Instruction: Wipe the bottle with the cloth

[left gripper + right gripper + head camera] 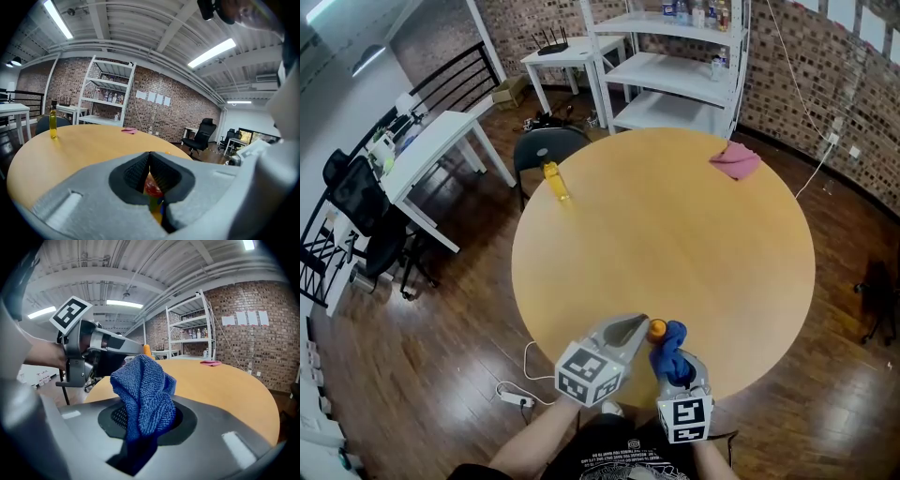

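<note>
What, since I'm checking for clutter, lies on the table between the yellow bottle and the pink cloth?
Nothing: the head view shows only bare table between the yellow bottle and the pink cloth.

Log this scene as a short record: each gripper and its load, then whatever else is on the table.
left gripper: jaws shut on an orange-capped bottle
right gripper: jaws shut on a blue cloth
cloth and bottle: side by side at the near edge; contact cannot be told
table: round, wooden
yellow bottle: upright, far left edge, untouched
pink cloth: bunched, far right edge, untouched
</note>
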`<state>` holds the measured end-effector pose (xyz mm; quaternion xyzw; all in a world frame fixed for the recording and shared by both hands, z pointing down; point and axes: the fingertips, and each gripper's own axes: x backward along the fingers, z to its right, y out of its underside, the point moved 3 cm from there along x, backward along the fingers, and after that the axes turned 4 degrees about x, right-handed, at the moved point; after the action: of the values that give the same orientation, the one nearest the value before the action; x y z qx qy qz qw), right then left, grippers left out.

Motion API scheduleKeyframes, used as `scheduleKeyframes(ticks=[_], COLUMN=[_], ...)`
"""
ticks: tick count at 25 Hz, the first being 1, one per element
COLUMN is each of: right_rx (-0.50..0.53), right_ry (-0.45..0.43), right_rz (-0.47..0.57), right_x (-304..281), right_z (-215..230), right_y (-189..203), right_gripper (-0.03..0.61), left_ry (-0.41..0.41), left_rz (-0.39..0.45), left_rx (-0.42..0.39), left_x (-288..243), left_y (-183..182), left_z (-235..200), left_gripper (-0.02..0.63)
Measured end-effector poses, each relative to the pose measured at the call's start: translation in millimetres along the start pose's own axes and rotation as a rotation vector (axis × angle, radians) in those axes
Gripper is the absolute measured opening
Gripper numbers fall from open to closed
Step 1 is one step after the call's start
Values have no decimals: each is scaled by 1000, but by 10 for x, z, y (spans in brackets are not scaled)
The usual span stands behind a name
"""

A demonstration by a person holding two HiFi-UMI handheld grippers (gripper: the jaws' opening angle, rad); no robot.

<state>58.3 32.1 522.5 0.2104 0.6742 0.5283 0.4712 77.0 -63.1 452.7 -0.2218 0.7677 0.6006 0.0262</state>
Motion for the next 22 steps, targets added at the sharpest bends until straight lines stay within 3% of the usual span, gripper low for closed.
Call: scheduleKeyframes(ticks=[19,22], right_rx=[-50,-61], right_ry=[-107,-122], right_rz=[-310,-320], right_x=[-215,-226], right_z=[-88,-71], right_y=[443,455], right_gripper=[100,100], left_ry=[-31,-44], left_rz=[10,13], left_rx=[29,35], left_x=[58,46], left_y=[27,24], left_z=[-25,-41], left_gripper=[3,3])
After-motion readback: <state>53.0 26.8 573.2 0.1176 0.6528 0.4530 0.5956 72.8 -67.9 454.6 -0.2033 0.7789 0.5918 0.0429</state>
